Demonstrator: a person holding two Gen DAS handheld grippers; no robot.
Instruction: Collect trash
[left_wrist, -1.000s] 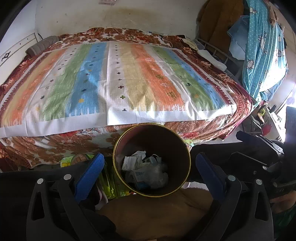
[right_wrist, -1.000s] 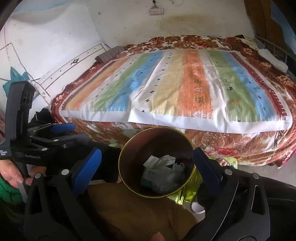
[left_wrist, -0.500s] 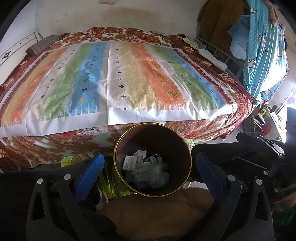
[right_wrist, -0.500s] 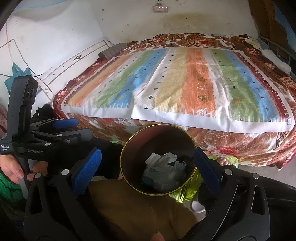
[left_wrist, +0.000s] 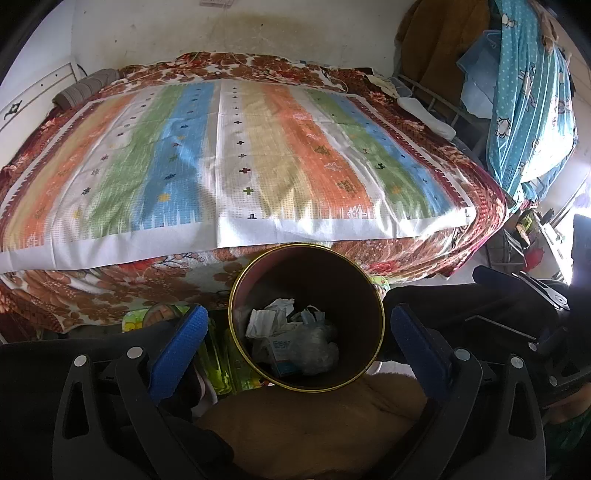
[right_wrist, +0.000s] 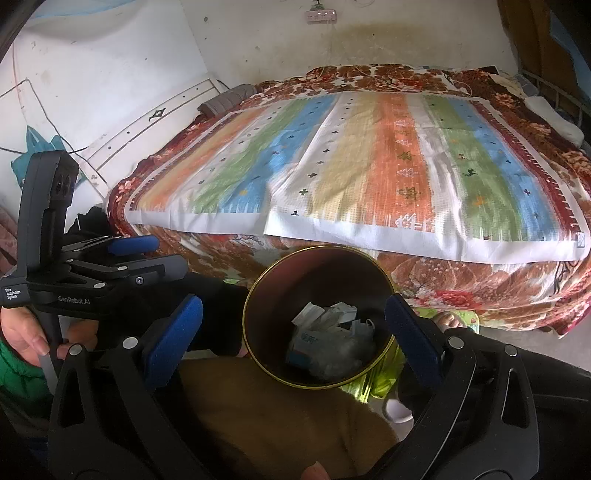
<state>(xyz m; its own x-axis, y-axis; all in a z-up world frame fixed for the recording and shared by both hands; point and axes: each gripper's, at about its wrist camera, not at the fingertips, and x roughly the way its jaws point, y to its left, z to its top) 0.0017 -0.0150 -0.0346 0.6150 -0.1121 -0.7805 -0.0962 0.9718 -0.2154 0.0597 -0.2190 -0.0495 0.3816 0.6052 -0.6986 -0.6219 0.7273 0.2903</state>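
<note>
A round bin with a gold rim and dark inner wall (left_wrist: 325, 280) (right_wrist: 314, 280) stands on the floor at the foot of a bed. It holds crumpled white tissues, face masks and a small box wrapped in clear plastic, the trash (left_wrist: 291, 339) (right_wrist: 325, 332). My left gripper (left_wrist: 299, 343) hangs above the bin, open, its blue pads (left_wrist: 181, 343) on either side of the rim. My right gripper (right_wrist: 293, 339) is also open above it, pads (right_wrist: 413, 339) wide apart. Neither holds anything.
The bed with a striped sheet (left_wrist: 240, 155) (right_wrist: 369, 166) fills the far side. Brown cloth (left_wrist: 314, 424) lies just below the bin. A yellow-green wrapper (left_wrist: 218, 362) lies on the floor beside it. Clothes (left_wrist: 528, 92) hang at right. A hand (right_wrist: 22, 332) grips the left gripper's handle.
Both views have drifted only slightly. The grippers stay open over the bin and the trash inside lies as before.
</note>
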